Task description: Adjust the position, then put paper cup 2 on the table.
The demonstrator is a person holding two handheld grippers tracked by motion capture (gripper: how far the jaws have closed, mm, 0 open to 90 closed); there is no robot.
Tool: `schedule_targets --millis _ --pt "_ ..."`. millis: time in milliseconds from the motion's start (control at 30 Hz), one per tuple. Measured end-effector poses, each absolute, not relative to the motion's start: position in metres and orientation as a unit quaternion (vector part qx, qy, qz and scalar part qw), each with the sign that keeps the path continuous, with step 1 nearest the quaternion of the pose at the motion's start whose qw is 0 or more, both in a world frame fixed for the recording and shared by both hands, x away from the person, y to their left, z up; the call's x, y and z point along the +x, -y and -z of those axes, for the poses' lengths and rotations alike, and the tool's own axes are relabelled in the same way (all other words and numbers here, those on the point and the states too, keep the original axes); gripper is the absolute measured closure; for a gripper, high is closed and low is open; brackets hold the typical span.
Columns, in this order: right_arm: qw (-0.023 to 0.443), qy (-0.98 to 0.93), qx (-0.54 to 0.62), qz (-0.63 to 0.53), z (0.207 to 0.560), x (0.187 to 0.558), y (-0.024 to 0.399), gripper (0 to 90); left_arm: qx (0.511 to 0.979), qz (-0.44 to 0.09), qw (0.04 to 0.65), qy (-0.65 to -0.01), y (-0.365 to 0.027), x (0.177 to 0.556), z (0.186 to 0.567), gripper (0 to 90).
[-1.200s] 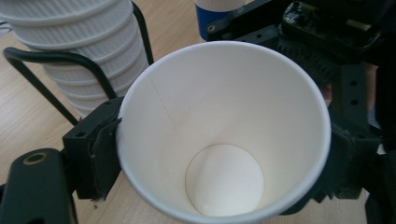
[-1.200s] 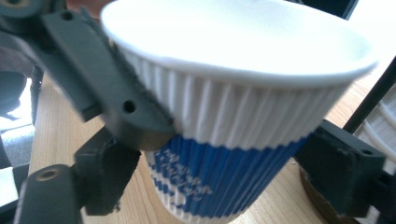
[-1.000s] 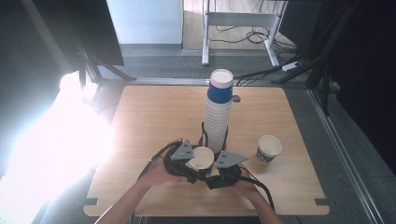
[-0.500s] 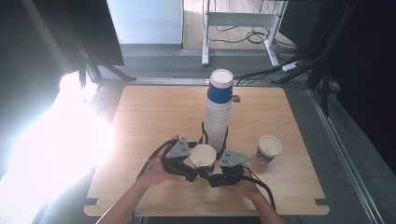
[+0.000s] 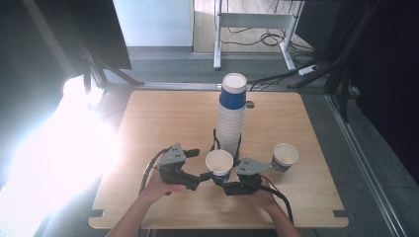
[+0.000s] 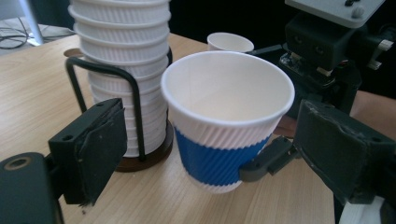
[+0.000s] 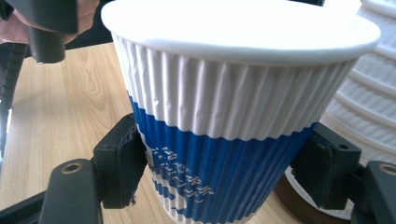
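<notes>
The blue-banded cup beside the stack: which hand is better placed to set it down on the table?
Right. The right tongs are clamped on the cup at its blue band, while the left tongs have just been opening, pads off it.

The left gripper (image 5: 201, 176) has let go of the paper cup (image 5: 219, 165): a second ago its jaws were closed on the cup, they have just been opening, and they now stand clear on either side of it in the left gripper view. That gripper has also drawn back leftward across the table (image 5: 163, 118). The right gripper (image 5: 218, 180) has tightened slightly on the cup's blue band.
</notes>
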State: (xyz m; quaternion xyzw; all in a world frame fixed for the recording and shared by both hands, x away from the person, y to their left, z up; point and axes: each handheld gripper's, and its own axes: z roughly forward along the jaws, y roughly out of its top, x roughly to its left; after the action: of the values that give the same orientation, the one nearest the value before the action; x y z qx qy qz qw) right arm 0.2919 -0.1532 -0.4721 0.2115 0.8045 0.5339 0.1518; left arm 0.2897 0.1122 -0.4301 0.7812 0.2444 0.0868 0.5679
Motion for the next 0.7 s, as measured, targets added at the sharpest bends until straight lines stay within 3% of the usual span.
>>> schedule_targets --millis 233,700 --pt "0.162 -0.792 0.222 -0.545 0.469 0.291 0.16 25.5 0.758 -0.111 0.572 -0.292 -0.131 0.29 0.445 11.2" --pt "0.181 -0.777 0.237 -0.555 0.463 0.285 0.172 25.5 0.76 -0.129 0.542 -0.334 -0.134 0.292 0.462 12.3"
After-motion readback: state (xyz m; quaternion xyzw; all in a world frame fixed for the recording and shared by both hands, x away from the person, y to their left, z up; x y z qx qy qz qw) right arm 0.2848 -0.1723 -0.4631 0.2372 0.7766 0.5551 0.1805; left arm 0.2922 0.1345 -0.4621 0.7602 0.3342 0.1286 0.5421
